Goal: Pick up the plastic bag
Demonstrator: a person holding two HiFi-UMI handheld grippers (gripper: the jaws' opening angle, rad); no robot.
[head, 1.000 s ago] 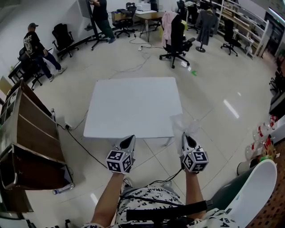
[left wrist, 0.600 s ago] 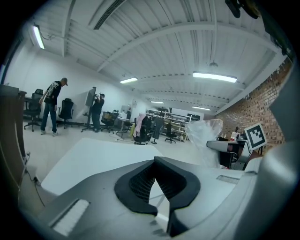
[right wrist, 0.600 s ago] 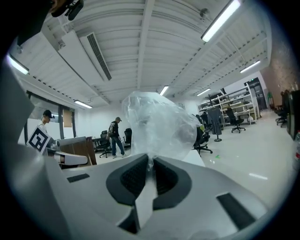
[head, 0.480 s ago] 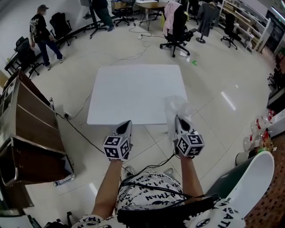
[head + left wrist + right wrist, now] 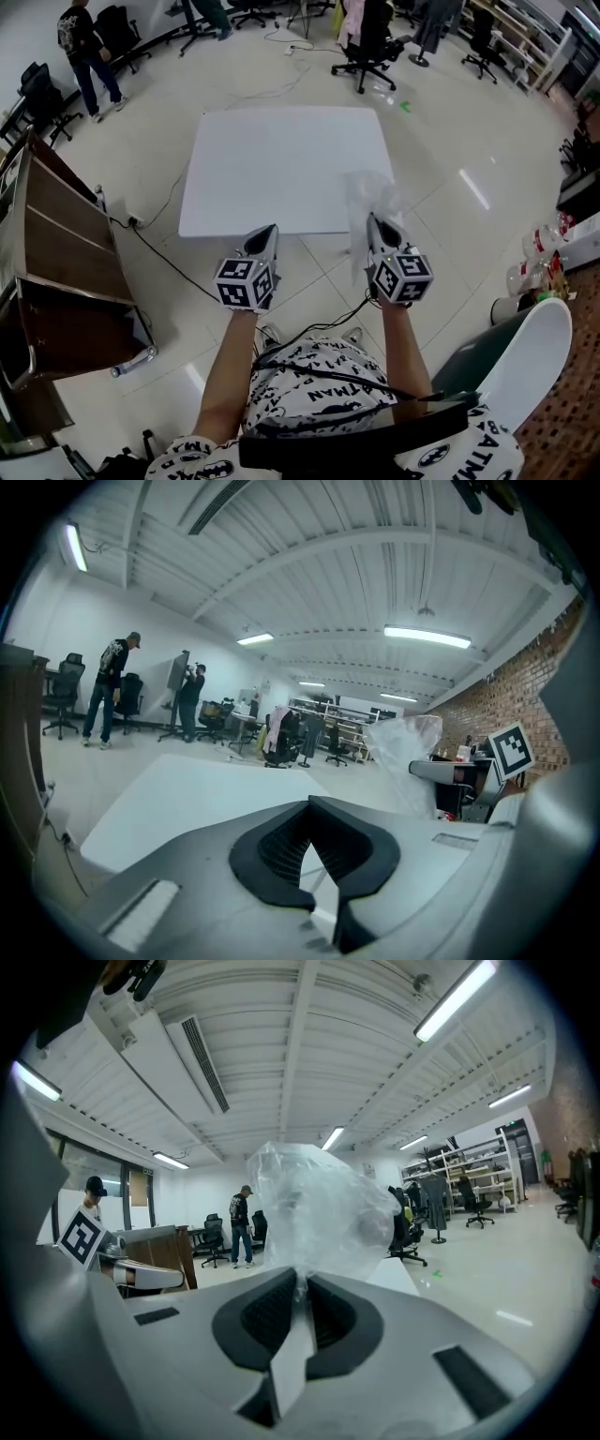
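A clear crumpled plastic bag (image 5: 367, 199) hangs in the air over the front right corner of the white table (image 5: 281, 155). My right gripper (image 5: 374, 225) is shut on its lower end. In the right gripper view the bag (image 5: 319, 1206) billows up from between the closed pads of the right gripper (image 5: 300, 1281). My left gripper (image 5: 267, 236) is shut with nothing in it and hovers at the table's front edge, level with the right one. In the left gripper view the left gripper (image 5: 309, 804) points across the table (image 5: 178, 799), with the bag (image 5: 412, 754) off to its right.
A brown wooden shelf unit (image 5: 47, 253) stands at the left, and a cable (image 5: 164, 267) runs across the floor beside it. Office chairs (image 5: 366, 42) and people (image 5: 80, 47) are beyond the table. A white and green chair (image 5: 525, 361) is at the lower right, with bottles (image 5: 534, 262) behind it.
Both grippers have come forward to the table's front edge. The bag, still held in the right gripper, now hangs over the table's corner.
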